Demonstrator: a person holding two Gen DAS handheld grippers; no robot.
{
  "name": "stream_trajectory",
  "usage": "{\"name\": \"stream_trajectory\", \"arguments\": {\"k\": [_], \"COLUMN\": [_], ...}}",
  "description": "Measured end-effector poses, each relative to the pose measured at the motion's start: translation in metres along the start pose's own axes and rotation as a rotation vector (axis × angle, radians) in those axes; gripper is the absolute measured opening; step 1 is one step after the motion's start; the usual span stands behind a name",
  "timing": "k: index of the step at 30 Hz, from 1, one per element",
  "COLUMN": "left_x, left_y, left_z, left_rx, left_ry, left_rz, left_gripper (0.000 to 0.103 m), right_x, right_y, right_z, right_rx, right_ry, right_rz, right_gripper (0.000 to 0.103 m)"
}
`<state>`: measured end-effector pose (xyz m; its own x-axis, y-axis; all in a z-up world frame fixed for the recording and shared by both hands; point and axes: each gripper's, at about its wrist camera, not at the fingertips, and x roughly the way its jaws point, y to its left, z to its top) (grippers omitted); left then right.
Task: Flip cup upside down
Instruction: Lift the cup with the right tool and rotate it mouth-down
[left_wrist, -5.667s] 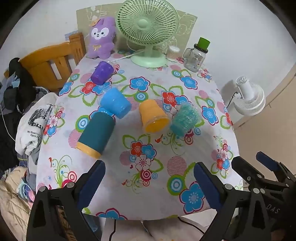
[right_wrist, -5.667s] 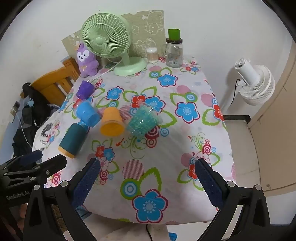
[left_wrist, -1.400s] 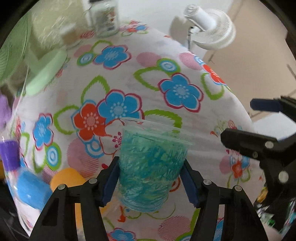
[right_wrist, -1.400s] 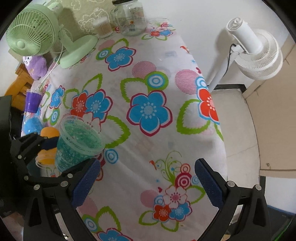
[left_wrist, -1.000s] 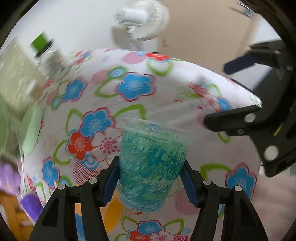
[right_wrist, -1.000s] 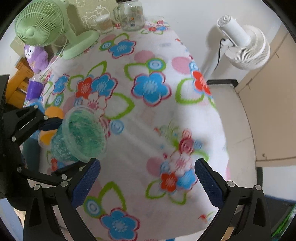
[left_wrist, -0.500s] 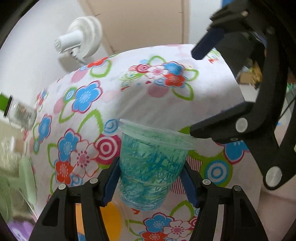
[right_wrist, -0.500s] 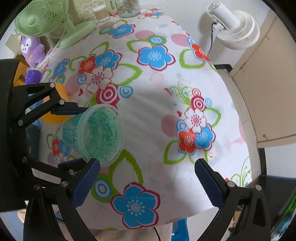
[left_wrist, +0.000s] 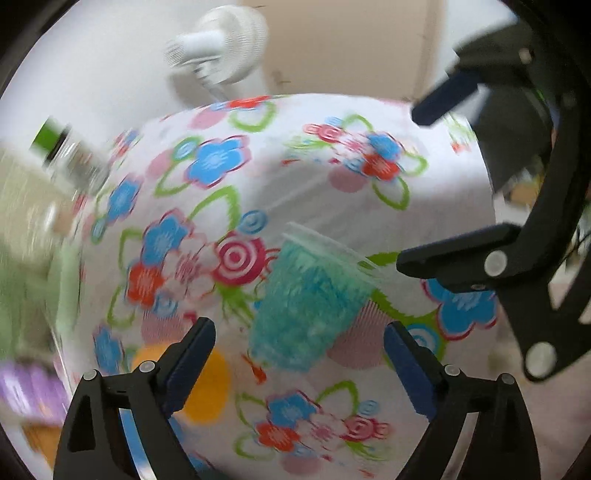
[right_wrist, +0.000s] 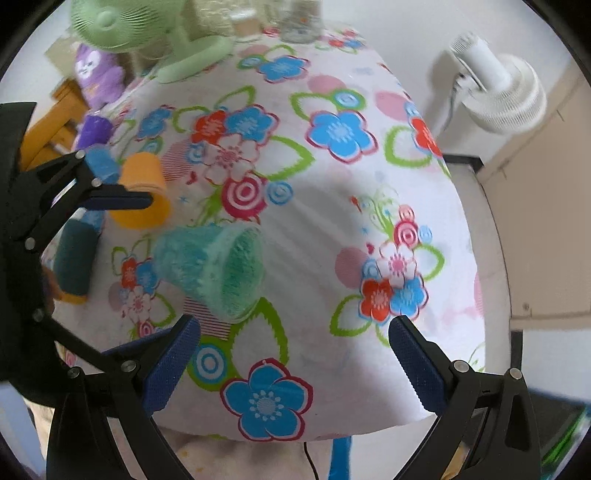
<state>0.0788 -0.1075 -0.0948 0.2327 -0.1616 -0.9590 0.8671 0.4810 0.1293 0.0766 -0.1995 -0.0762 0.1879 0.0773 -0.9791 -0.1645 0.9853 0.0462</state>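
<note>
Covering the table, a flowered cloth (right_wrist: 332, 206) fills both views. The green fan (right_wrist: 122, 29) stands at its far end, the white fan (right_wrist: 498, 92) off the right side. The left gripper (left_wrist: 299, 358) is spread wide, touching nothing; the right gripper (right_wrist: 295, 350) is likewise spread and empty. The teal cup (right_wrist: 214, 269) lies tilted on its side between them, mouth toward the right gripper, free of both. An orange cup (right_wrist: 142, 192) lies just beyond it.

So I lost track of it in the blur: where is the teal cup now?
The teal cup lies tilted on the flowered tablecloth, mouth toward the right wrist camera, beside the orange cup; it sits between the open left claw.
</note>
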Motion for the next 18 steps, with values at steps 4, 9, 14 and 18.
{"name": "stream_trajectory", "arguments": {"k": [4, 9, 14, 18], "left_x": [-0.022, -0.03, -0.034, -0.032], "left_y": [0.01, 0.024, 0.024, 0.025], "left_z": [-0.015, -0.044, -0.067, -0.085], "left_rx": [-0.245, -0.662, -0.917, -1.057], "left_ry": [-0.009, 0.022, 0.035, 0.053], "left_rz": [-0.005, -0.024, 0.002, 0.015], "left_gripper": [0.096, 0.096, 0.096, 0.095], "right_x": [-0.01, -0.015, -0.014, -0.005], "right_y": [0.008, 0.024, 0.046, 0.065], "right_z": [0.011, 0.022, 0.034, 0.046], "right_rx": [-0.107, -0.248, -0.412, -0.554], "right_ry": [-0.012, -0.027, -0.031, -0.016], "right_rz": [0.018, 0.066, 0.093, 0.081], "right_gripper": [0.103, 0.103, 0.103, 0.101]}}
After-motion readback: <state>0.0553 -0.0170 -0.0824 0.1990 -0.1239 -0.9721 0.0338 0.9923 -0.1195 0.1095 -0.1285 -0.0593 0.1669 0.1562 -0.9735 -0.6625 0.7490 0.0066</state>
